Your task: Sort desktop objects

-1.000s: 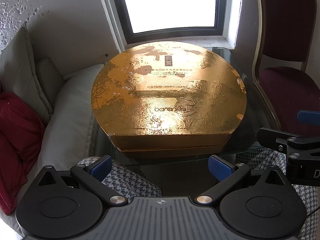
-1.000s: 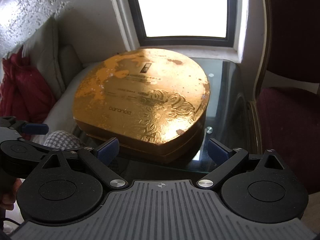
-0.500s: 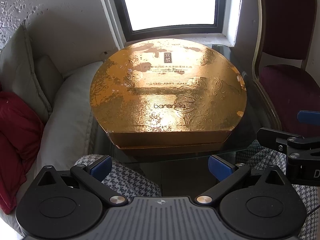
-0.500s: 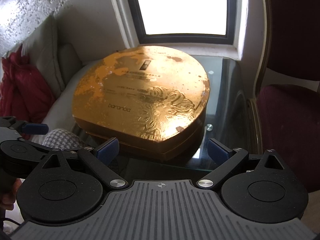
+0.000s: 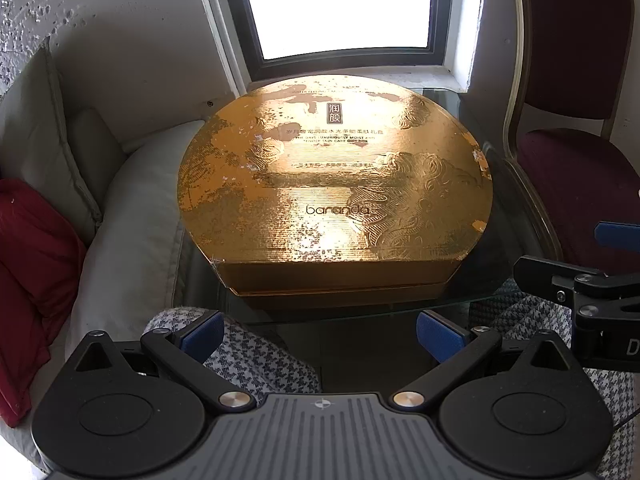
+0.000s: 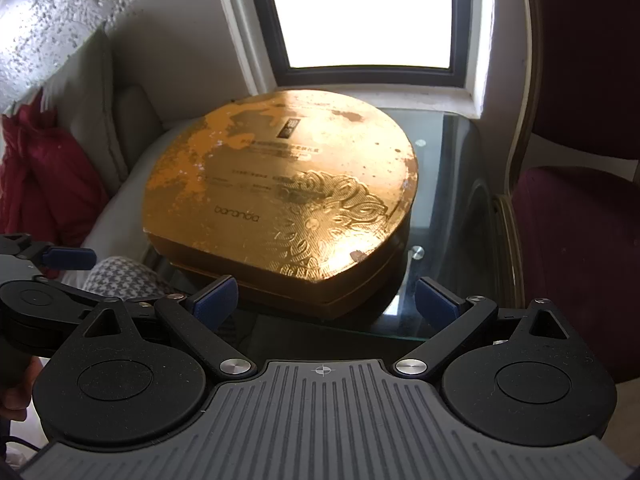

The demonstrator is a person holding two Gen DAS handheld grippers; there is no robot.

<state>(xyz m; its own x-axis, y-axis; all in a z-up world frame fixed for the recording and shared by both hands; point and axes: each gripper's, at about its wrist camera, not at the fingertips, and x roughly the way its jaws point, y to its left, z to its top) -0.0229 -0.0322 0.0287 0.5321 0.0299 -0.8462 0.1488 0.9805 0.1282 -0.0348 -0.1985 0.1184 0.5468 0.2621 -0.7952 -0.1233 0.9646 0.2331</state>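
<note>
A large round gold gift box with a worn lid reading "baranda" lies shut on a small glass table. It covers most of the tabletop. My left gripper hangs open just short of the table's near edge, facing the box's flat front side, with nothing between its blue pads. The right gripper is open too, near the box's front right corner, and empty. Each gripper shows in the other's view: the right one at the right edge, the left one at the left.
A dark red upholstered chair stands close against the table's right side. Grey cushions and a red cloth lie to the left. A window sits in the wall behind. Houndstooth-clad legs are under the grippers.
Both views have crept slightly toward the box, which now sits a little lower and larger in frame. Both grippers stay open and the box has not moved.
</note>
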